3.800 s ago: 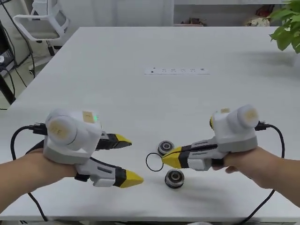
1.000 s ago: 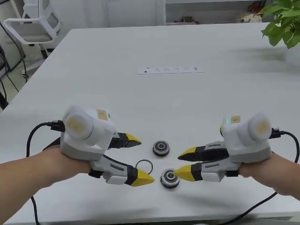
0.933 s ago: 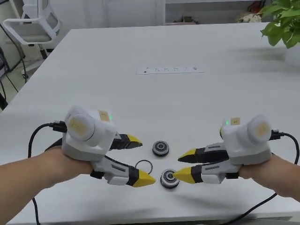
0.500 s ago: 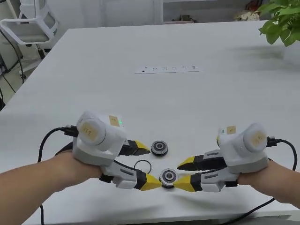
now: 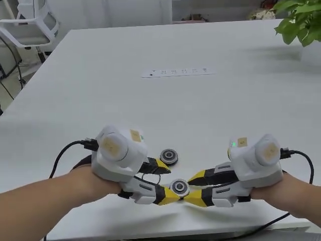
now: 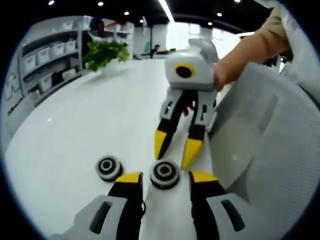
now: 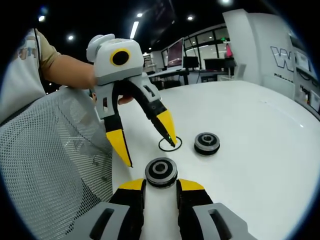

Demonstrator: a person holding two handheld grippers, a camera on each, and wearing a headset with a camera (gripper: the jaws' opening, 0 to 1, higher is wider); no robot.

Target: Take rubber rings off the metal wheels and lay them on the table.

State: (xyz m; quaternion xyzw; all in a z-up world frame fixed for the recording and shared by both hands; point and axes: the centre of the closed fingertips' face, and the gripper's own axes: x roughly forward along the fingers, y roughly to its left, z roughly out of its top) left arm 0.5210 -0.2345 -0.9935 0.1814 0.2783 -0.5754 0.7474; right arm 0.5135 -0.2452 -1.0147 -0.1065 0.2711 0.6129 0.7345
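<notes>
Jaws spread on both left gripper (image 6: 165, 177) and right gripper (image 7: 161, 185); near wheel (image 5: 179, 188) sits at 12 o'clock between each pair's tips; I judge both equally close.

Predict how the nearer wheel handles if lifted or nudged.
The nearer wheel looks metal with a thick hub, so probably stiff and heavy for its size. It lies flat on the table, so a nudge should slide it, not roll it. Its black rubber ring likely grips rather than slips.
</notes>
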